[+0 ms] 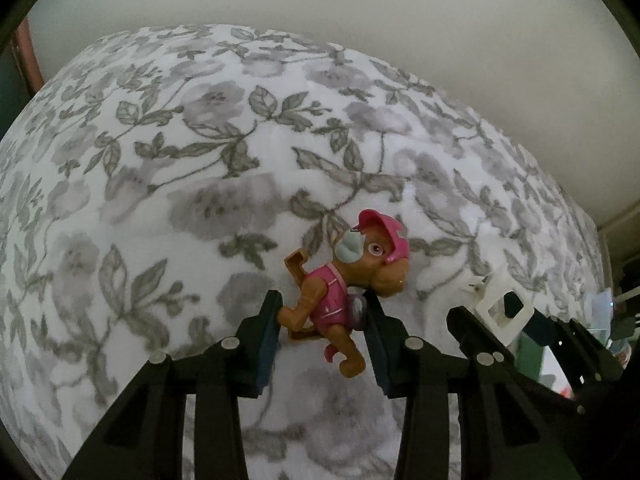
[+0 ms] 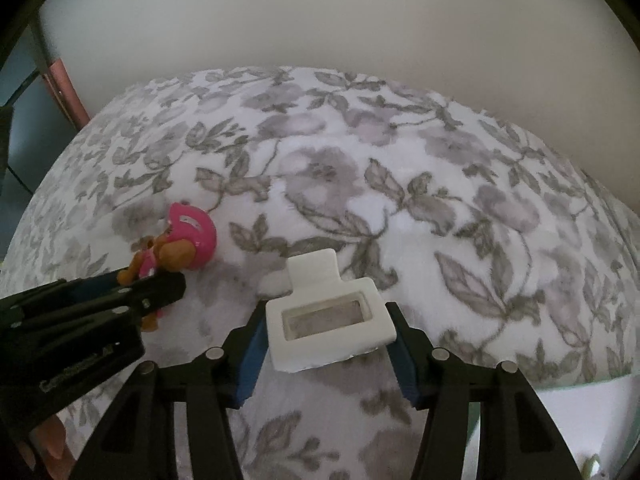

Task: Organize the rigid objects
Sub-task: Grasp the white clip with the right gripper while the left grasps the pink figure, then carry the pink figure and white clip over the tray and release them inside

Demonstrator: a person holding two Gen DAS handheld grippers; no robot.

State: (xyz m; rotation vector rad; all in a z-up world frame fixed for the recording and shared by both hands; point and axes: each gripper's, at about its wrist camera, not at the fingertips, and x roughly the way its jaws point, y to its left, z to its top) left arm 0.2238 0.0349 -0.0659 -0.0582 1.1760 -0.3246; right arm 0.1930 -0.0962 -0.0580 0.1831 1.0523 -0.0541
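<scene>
A brown toy dog in a pink cap and vest is clamped by its body between the two fingers of my left gripper, held over the floral blanket. The dog also shows in the right wrist view, with the left gripper around it. My right gripper is shut on a white plastic frame with a rectangular window. In the left wrist view the white frame and the right gripper sit at the right.
A white and grey floral blanket covers the surface under both grippers. A plain pale wall stands behind it. A reddish-brown post rises at the far left. Dark clutter lies past the blanket's right edge.
</scene>
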